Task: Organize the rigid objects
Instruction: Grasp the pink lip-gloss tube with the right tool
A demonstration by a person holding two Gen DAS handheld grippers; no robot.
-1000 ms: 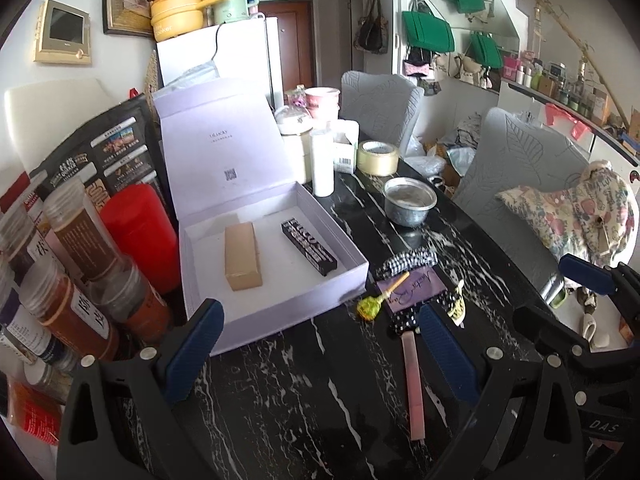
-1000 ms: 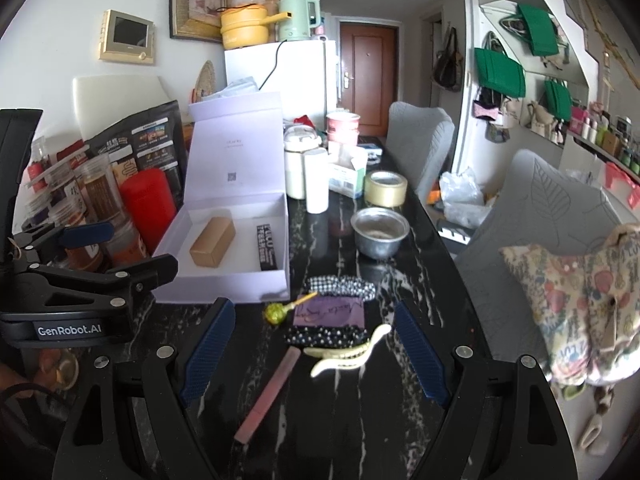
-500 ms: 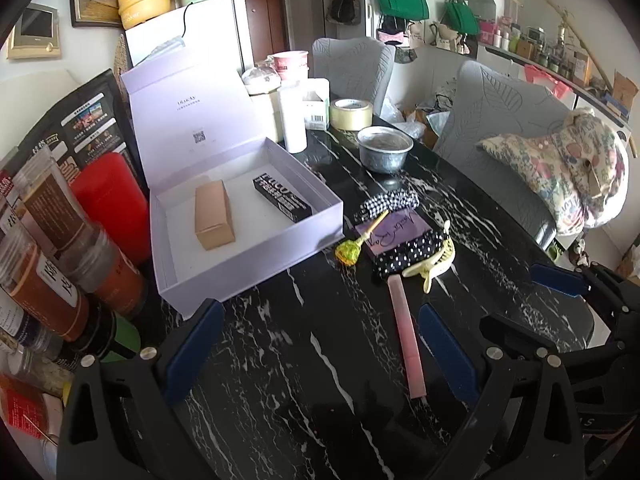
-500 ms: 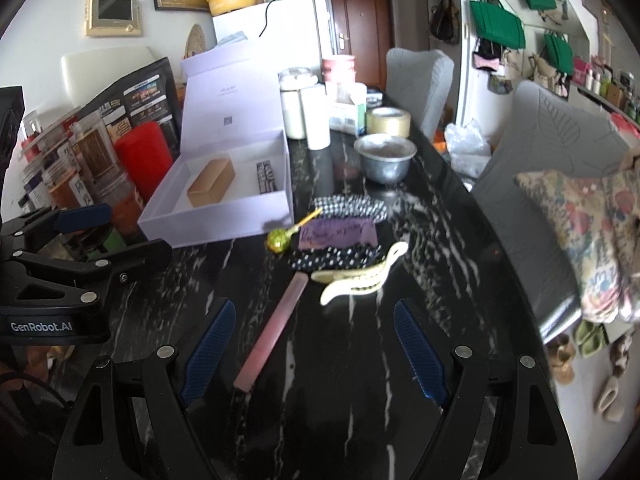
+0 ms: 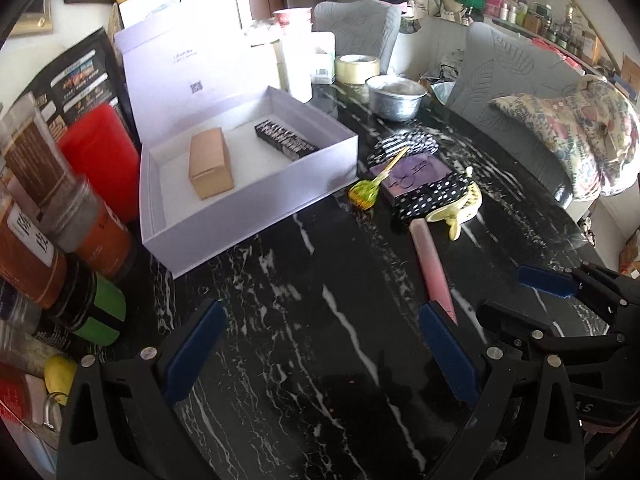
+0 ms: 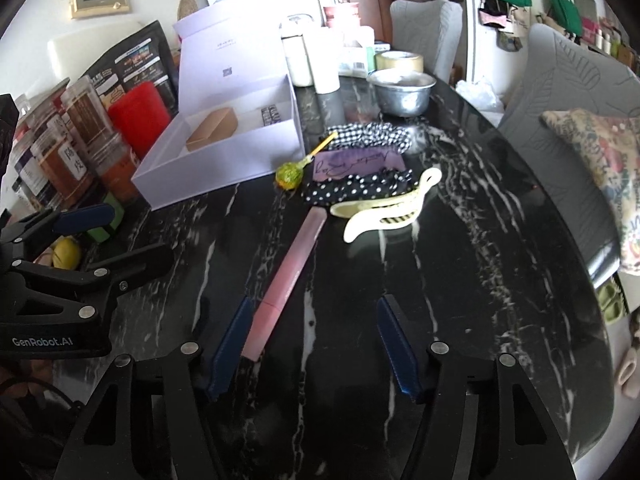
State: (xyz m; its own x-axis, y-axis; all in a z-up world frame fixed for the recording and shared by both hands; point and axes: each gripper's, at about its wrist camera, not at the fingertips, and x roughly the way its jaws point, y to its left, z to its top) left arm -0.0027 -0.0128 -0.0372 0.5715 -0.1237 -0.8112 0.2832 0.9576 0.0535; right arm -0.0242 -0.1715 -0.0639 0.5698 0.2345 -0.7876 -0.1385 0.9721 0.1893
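Right gripper [image 6: 314, 344] low over the black table [image 6: 500, 280], jaws apart and just been narrowing, near end of the pink tube [image 6: 286, 280] lying between them, close beside the left finger [image 6: 226, 348], pads not pressing on it. Running away from that gripper up toward the polka-dot cloth [image 6: 356, 188], the tube's far tip almost at the cloth's edge. Just right of that tip, a cream hair claw [image 6: 384, 210], flat on the table. Further ahead, a purple card [image 6: 356, 162] on the cloths, a checked scrunchie [image 6: 372, 136] beyond it, a green lollipop [image 6: 289, 174] ahead and a touch left, stick angled up over the card. Ahead and left, an open white box [image 6: 224, 152], lid standing up at the back, a tan carton [image 6: 212, 132] and a dark printed pack [image 6: 272, 114] inside. Far ahead, a metal bowl [image 6: 402, 90], a tape roll [image 6: 400, 62] behind it. Left gripper [image 5: 320, 344] beside the right one, also low over the table, jaws wide apart, nothing but bare marble between them. Tube's near end just ahead of its right finger [image 5: 448, 348], whether touching it not clear. Box ahead and left of this gripper, jars [image 5: 40, 216] and a red canister [image 5: 100, 160] crowded far left, past the box.
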